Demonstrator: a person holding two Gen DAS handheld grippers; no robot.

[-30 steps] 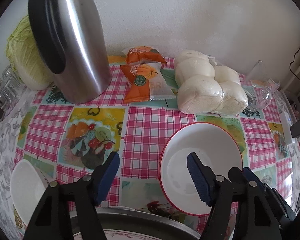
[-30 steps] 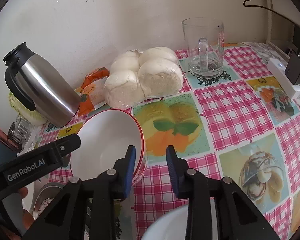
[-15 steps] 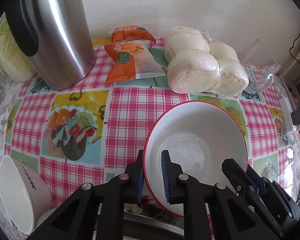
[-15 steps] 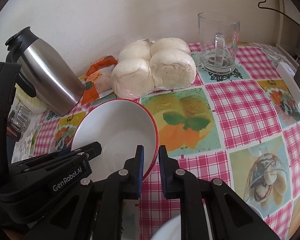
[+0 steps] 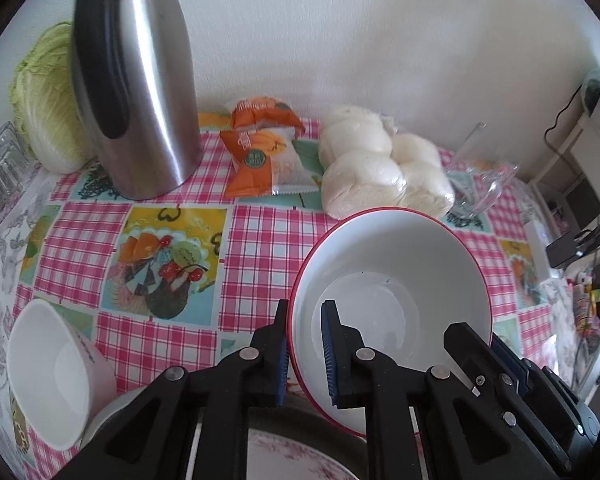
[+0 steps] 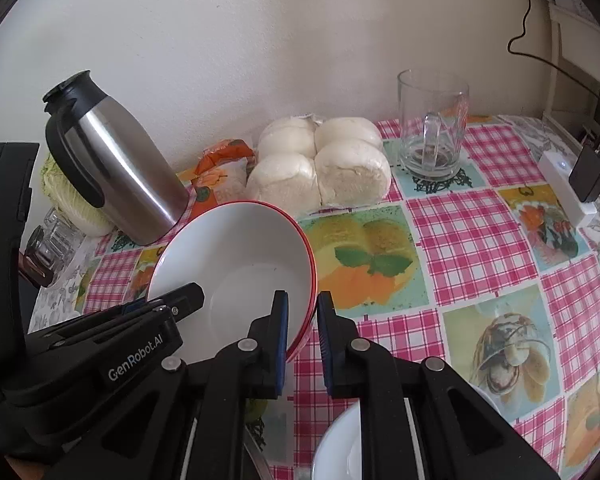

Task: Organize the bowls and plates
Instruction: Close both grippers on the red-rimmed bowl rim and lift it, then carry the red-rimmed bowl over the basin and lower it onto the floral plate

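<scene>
A white bowl with a red rim (image 5: 392, 276) is held tilted above the checked tablecloth by both grippers. My left gripper (image 5: 303, 354) is shut on its left rim. My right gripper (image 6: 302, 346) is shut on its right rim; the bowl also shows in the right wrist view (image 6: 236, 256). A small white bowl (image 5: 48, 376) lies tilted at the lower left. A metal-rimmed dish with a flowered plate (image 5: 284, 456) sits under the left gripper. Another white dish (image 6: 340, 448) shows under the right gripper.
A steel thermos jug (image 5: 136, 80), a cabbage (image 5: 44, 96), orange snack packets (image 5: 264, 152) and a bag of white buns (image 5: 380, 168) stand along the wall. A glass mug (image 6: 434, 124) is at the back right. A power strip (image 6: 564, 188) lies at the right edge.
Both grippers have closed on the red-rimmed bowl's rim and lifted it; the bowl now sits tilted and higher in both views.
</scene>
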